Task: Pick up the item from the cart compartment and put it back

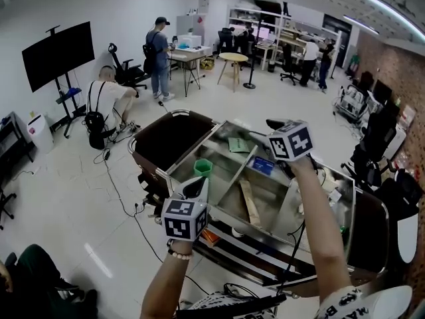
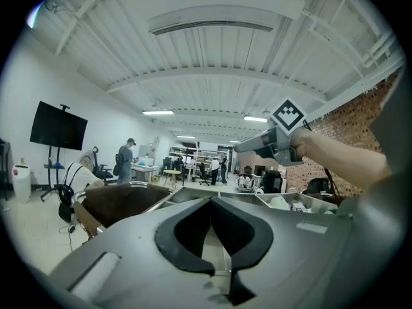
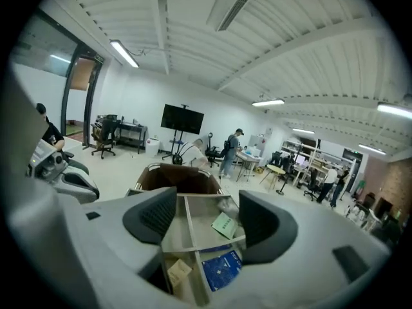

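The head camera looks steeply down from above onto the cart [image 1: 269,193], seeing all of it. The left gripper view sits close behind its jaws, facing nearly level across the cart's rim, the right gripper [image 2: 248,145] up and right of them. The right gripper view tilts down; cart compartments show between its jaws.

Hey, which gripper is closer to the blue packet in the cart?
Right. The right gripper hovers above the blue packet, jaws open over its compartment. The left gripper is off at the left rim of the cart, beside the green cup.
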